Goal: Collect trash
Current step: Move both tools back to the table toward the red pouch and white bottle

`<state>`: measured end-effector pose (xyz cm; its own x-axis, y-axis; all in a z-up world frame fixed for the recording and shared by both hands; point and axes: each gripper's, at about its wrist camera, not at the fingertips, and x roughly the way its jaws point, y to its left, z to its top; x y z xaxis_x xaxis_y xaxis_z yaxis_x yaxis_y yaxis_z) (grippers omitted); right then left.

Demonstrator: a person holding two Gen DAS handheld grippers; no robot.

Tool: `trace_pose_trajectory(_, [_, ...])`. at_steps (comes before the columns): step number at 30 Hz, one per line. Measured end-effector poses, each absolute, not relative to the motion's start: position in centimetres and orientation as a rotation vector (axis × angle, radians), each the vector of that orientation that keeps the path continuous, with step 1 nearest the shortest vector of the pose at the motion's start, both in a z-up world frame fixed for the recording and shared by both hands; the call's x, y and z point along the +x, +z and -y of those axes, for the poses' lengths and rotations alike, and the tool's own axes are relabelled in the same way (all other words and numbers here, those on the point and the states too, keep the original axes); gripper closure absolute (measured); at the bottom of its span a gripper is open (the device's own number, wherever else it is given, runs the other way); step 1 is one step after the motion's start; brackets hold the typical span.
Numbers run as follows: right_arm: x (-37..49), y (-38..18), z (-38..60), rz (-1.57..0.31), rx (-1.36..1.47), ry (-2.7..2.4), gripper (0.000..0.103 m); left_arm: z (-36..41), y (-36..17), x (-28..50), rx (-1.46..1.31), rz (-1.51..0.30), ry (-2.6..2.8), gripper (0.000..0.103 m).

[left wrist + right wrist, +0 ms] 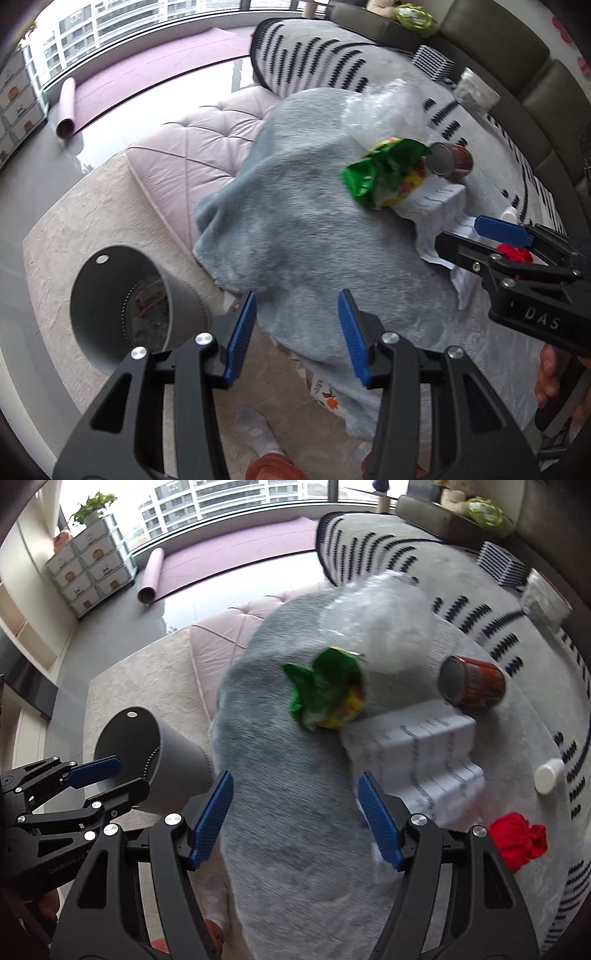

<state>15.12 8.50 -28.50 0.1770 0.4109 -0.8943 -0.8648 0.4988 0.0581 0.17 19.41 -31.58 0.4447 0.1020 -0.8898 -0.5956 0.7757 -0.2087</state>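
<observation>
We hover between pickups, left gripper (pixel 297 332) and right gripper (pixel 295 818) both spread and empty (bin (pixel 173 753) nearby); next, the green wrapper (pixel 328 690).

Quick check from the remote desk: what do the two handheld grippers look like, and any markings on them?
Both the left gripper and right gripper are matte black angular frames with silver bolt heads and ribbed blue pads on the fingers. White lettering "DAS" shows on the right one's body, and faint "GenRobot" type text on the left's.
</observation>
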Motion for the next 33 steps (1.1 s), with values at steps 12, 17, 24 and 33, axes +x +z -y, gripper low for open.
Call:
trace_pose_trajectory(12, [25.1, -25.6, 8.0, -1.058, -0.356, 0.676, 0.035, -7.0, -28.3, 11.6, -0.377, -1.041, 0.207, 0.05])
trace_pose_trajectory(17, [29.2, -25.2, 13.0, -1.051, -0.311, 0.61, 0.035, -2.4, -27.8, 15.9, -0.322, -1.051, 0.132, 0.05])
trace_pose_trajectory(24, [35.1, -25.7, 16.9, -1.031, -0.266, 0.598, 0.035, 3.4, -28.9, 21.6, -0.269, -1.05, 0.087, 0.05])
trace_pose_trajectory(33, [37.8, -27.9, 18.0, -1.046, -0.258, 0.575, 0.035, 5.8, -32.5, 25.5, -0.235, -1.084, 0.039, 0.05])
